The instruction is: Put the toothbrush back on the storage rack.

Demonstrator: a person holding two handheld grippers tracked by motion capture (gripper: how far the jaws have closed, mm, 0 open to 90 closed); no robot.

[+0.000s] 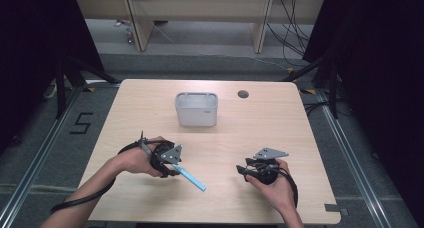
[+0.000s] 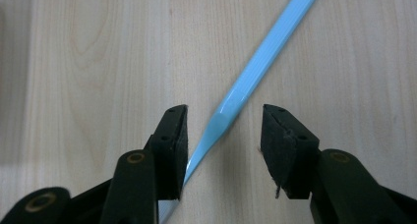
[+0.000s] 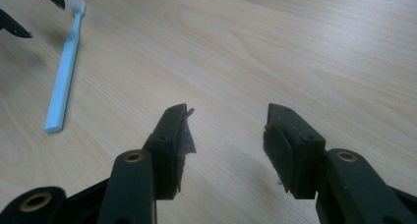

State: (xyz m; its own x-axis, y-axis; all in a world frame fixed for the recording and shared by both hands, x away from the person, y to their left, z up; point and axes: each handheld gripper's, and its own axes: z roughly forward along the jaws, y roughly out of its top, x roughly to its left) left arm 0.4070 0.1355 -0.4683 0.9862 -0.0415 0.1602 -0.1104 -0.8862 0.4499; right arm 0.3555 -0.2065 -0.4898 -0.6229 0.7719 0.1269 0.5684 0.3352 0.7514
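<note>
toothbrush (image 2: 255, 69) is seen lying flat on the table (image 1: 280, 123), near the front edge, its neck between the spread jaws of the left gripper (image 1: 172, 164), whose pads are not yet pressed on it. a pick-up is judged to be in hand; a firm squeeze is called for next. the right gripper (image 1: 243, 169) is held apart, jaws spread and empty. farther back, a grey holder (image 1: 196, 109) is stood upright.

Both grippers, left (image 1: 176, 169) and right (image 1: 243, 170), hover low with fingers apart.

blue toothbrush (image 2: 246, 81) between parted left gripper (image 2: 223, 135) jaws
</note>
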